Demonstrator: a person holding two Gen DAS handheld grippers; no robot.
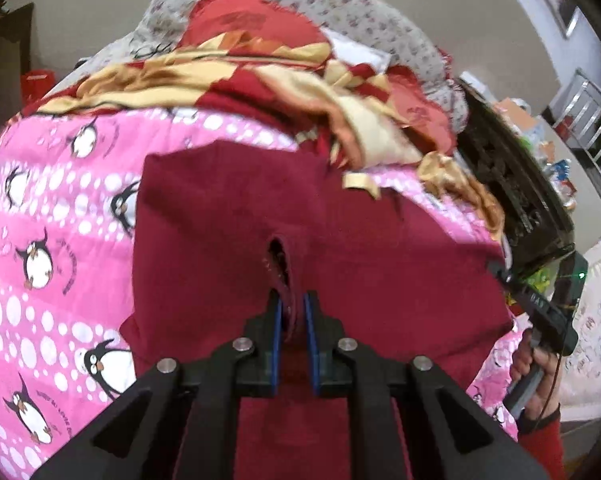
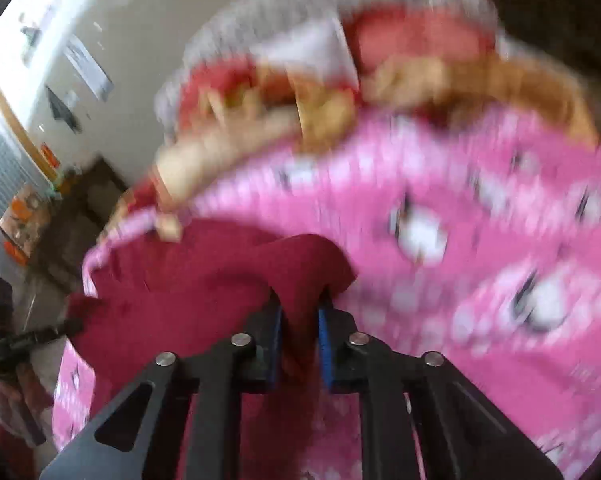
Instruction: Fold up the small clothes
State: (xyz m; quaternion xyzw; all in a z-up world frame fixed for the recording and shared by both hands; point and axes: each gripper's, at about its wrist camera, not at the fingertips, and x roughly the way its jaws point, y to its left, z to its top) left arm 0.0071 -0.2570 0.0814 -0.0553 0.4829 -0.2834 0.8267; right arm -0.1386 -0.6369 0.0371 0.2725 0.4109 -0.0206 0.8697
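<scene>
Between the blue pads of the left gripper (image 1: 292, 312) a fold of the maroon garment (image 1: 228, 216) is pinched; the jaws stand narrow, closed on the cloth at the edge of a small slit or opening in the fabric. Just ahead of those fingertips the garment is spread flat over the pink penguin-print cover (image 1: 52, 208), reaching off to both sides of the tool. In the right wrist view, which is heavily blurred, a bunched corner of the same garment is seen clamped between the pads of the right gripper (image 2: 300, 316), the jaws likewise narrow and holding cloth. To the right of the left tool, at the garment's far edge, the other gripper is seen in a hand.

The step in hand is judged to be an early fold: two points of the garment are gripped and one side appears ready to be carried over the other. For the next move, both grips would need to be kept firm while the held edges are brought across together and laid down aligned, with slack smoothed out so no crease is trapped.

Beyond the garment, a heap of red-and-gold cloth (image 1: 260, 76) is piled, well clear of the fingertips, and farther still a grey floral blanket (image 1: 340, 4) is seen.
</scene>
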